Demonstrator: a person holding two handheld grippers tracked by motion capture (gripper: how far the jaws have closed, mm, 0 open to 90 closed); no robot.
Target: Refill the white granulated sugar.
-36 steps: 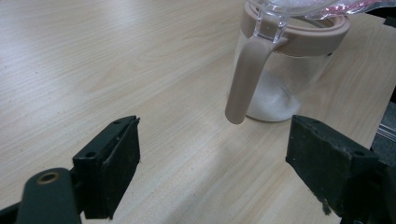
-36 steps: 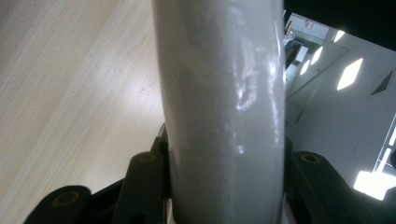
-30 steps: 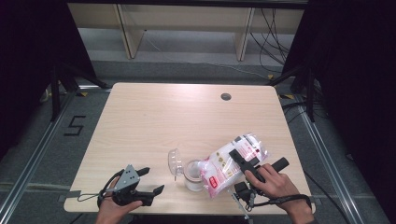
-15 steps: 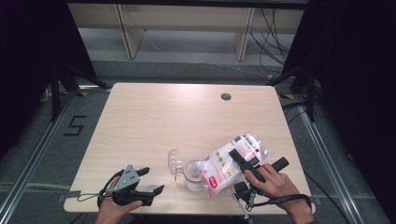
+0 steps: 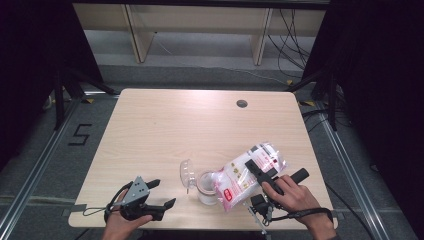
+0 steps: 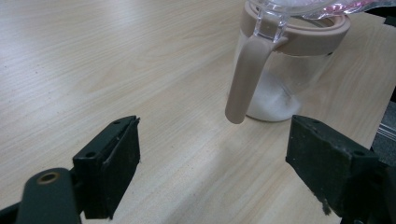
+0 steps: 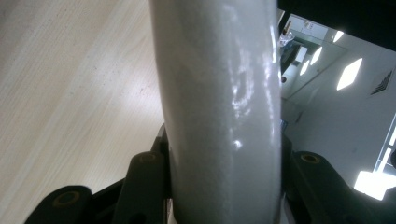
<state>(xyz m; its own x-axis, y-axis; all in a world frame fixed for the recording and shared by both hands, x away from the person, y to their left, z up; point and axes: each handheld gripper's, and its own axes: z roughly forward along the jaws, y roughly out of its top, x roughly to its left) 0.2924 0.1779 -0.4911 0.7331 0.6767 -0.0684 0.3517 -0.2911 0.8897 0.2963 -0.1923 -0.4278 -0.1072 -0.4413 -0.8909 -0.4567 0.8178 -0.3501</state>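
Near the front edge of the table (image 5: 165, 125), right of its middle, the right gripper (image 5: 260, 172) holds a clear plastic bag (image 5: 245, 172) of white powder tilted over a small jar (image 5: 206, 187), the bag's lower end at the jar's mouth. The jaws pinch the bag across its width; in the right gripper view the full white bag rises between them, pressed on both sides. The jar has clear walls, a beige rim and handle, a layer of white powder on its bottom, and its clear lid (image 5: 186, 173) hinged open toward the left. The left gripper (image 5: 162, 195) rests by the front left corner, jaws spread with nothing between them, pointed at the jar.
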